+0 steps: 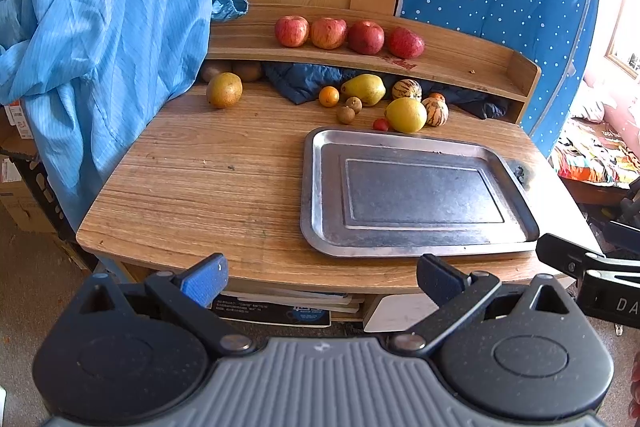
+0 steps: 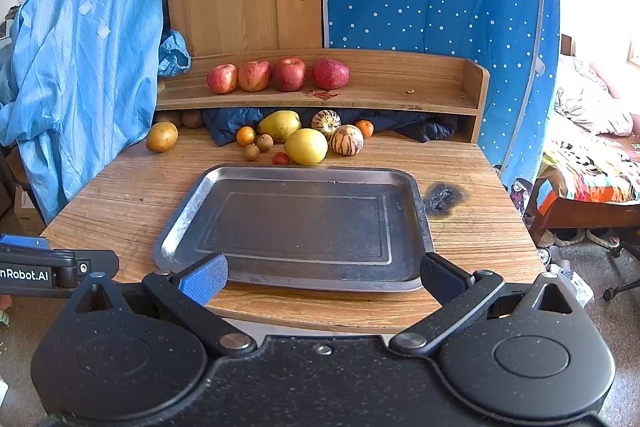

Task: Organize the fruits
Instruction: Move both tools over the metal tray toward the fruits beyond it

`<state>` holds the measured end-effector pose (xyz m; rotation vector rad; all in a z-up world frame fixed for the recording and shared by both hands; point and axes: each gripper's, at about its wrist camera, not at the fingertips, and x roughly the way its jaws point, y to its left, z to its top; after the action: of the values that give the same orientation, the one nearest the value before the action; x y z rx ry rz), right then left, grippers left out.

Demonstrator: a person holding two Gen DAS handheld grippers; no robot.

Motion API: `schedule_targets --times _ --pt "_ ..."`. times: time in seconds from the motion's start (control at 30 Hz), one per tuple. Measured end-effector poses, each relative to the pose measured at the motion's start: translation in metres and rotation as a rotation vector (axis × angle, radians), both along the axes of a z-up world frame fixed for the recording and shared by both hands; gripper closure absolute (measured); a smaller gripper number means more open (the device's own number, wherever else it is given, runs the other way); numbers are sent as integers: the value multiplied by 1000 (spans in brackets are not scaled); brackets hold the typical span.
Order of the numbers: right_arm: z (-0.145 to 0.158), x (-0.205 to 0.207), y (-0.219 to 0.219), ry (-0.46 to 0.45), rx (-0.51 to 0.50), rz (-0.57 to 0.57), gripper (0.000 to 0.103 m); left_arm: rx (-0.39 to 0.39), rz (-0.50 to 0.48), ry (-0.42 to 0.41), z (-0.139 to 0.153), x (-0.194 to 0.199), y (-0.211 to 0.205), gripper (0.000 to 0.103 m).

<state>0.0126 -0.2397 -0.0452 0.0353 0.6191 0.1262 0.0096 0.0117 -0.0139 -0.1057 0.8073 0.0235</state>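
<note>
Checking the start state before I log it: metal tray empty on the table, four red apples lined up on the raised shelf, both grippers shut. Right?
Not quite: both grippers are open. The left gripper and right gripper each have their jaws spread wide with nothing between them, as each wrist view shows. The rest holds: the tray is empty and the four apples sit in a row on the shelf.

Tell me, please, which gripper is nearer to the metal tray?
Right. The right gripper hangs open at the metal tray's near rim, fingers overlapping its front edge. The left gripper is open too, short of the table's front edge, with the tray ahead to its right.
</note>
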Motion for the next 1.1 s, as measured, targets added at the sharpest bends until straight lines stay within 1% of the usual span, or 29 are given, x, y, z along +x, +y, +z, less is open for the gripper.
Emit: schedule_targets --times 0.57,1.1 --pt "-8 5 -13 30 14 3 1 -2 3 28 -2 6 -5 1" --pt "-21 29 -28 81 13 16 1 -7 17 80 -13 26 -16 1"
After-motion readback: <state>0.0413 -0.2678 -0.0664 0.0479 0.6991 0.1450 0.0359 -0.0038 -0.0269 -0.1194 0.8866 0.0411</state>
